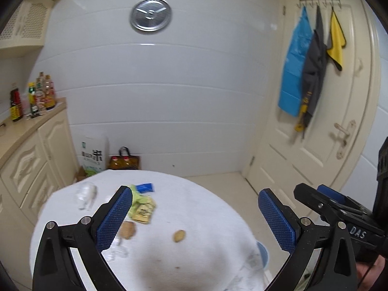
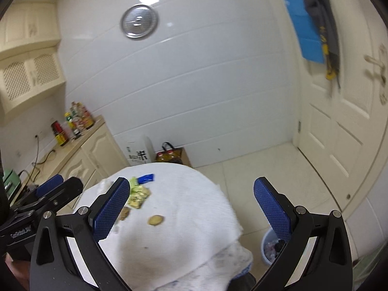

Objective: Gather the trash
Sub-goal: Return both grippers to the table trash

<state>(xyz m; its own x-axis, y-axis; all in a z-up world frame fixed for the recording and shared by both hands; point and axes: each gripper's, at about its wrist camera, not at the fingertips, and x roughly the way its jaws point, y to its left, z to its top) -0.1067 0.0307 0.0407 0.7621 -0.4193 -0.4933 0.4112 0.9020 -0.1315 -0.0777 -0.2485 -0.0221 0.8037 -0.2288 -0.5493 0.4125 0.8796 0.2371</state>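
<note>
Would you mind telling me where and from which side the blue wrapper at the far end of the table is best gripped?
Judging from both views, the blue wrapper lies flat on the white cloth, beside the yellow-green packets. I would come from above and pinch its free right end, away from the packets. Both grippers, left and right, are open.

On the table [image 1: 206,218]: two peels [image 1: 179,236], one yellow wrapper [image 1: 143,208], one blue packet [image 1: 145,187], one clear bottle [image 1: 86,195]. One bin [image 2: 269,247] off its right edge.
</note>
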